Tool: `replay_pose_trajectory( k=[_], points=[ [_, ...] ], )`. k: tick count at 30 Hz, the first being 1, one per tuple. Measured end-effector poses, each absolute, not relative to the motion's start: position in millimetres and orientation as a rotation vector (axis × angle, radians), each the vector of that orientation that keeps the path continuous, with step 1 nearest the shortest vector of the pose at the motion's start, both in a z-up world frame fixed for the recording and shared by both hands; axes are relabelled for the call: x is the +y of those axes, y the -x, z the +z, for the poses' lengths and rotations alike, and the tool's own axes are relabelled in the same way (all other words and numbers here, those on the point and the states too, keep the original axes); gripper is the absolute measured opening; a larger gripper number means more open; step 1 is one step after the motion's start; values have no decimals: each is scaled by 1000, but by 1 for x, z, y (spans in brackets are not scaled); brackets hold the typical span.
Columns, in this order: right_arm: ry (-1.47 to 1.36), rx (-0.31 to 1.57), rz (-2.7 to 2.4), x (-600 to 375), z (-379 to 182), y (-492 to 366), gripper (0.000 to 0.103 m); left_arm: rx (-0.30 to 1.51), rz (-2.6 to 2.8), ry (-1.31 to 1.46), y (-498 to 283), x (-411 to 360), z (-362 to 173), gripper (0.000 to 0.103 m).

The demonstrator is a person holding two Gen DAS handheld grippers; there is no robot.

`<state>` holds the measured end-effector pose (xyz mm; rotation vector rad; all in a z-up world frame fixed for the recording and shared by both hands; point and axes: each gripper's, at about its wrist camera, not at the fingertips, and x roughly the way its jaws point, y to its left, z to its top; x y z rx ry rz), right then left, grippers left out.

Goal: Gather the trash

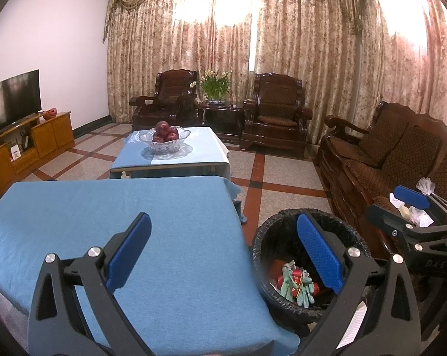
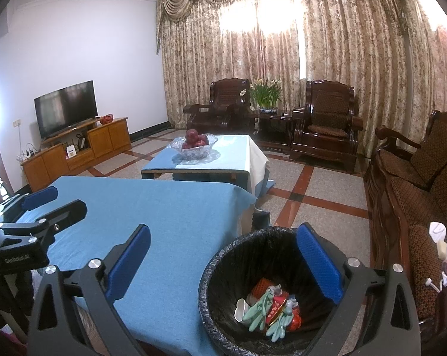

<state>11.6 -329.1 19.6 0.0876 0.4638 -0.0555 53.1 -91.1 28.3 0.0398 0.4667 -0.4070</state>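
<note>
Two tongs, left tongs (image 1: 223, 255) and right tongs (image 2: 223, 264), both spread wide, holding nothing. Trash (image 2: 268, 308): wrappers and green gloves lying in the black-lined bin (image 2: 223, 255) beside the blue bench (image 2: 164, 222). Bench bare; collection looks near finished. Possible leftovers: tissues (image 1: 425, 185) on the sofa (image 1: 386, 154); approach clear of the bin rim.

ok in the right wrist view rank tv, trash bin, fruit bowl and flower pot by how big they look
1. trash bin, though nearness inflates it
2. tv
3. fruit bowl
4. flower pot, smallest
</note>
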Motion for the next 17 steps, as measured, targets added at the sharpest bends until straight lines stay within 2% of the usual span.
replay_pose_trajectory(
  k=[17],
  points=[
    [-89,472,-54,-333,12,-13,97,475,-409,-40,-46,-91,11,96]
  ],
)
